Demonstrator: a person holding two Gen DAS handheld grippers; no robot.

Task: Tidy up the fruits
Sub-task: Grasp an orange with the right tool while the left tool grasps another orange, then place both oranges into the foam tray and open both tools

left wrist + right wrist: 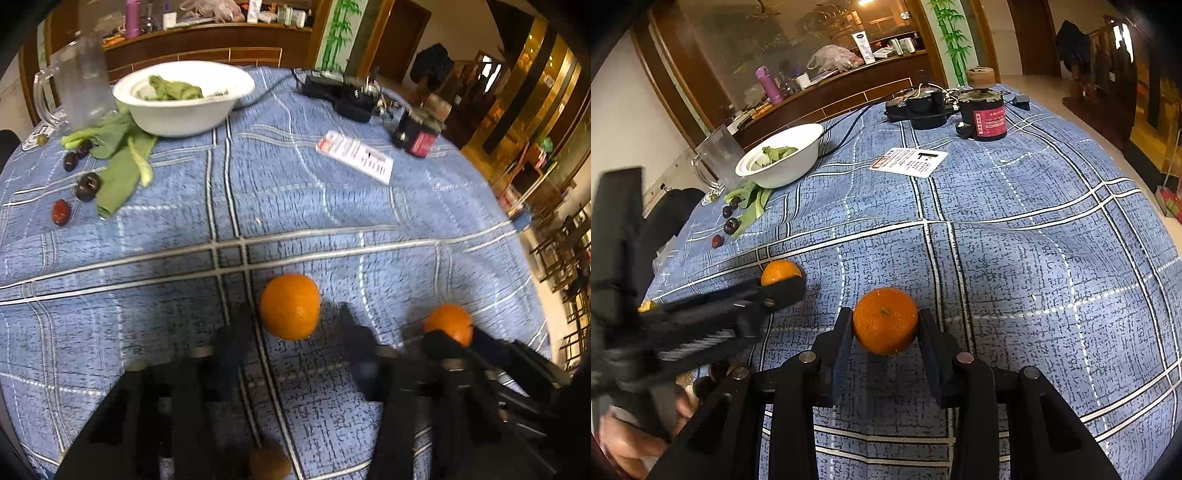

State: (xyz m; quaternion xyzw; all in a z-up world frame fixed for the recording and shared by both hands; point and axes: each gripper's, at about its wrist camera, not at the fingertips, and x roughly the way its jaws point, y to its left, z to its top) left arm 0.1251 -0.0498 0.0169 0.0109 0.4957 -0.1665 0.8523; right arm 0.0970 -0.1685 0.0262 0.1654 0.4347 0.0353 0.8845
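Note:
Two oranges lie on the blue checked tablecloth (pixel 332 221). In the left wrist view one orange (pixel 290 306) sits between the blurred fingers of my left gripper (pixel 293 317), and a strip of cloth shows on each side of it, so the pads stand off it. The right wrist view shows that gripper (pixel 777 284) from the side, with the same orange (pixel 779 269) half hidden behind a finger. My right gripper (pixel 885 315) is shut on the other orange (pixel 884 326), both pads against its sides. That pair also appears as the orange (pixel 448 321) in the right gripper (pixel 460 338).
Dark cherries (pixel 88 186), a red date (pixel 60 212) and green leaves (pixel 122 173) lie far left by a white bowl (pixel 184 110) and a glass mug (pixel 79 85). A card (pixel 354 155), a red-black motor (pixel 417 136) and cabled gear (pixel 332 92) sit at the back. A brown fruit (pixel 269 463) lies near.

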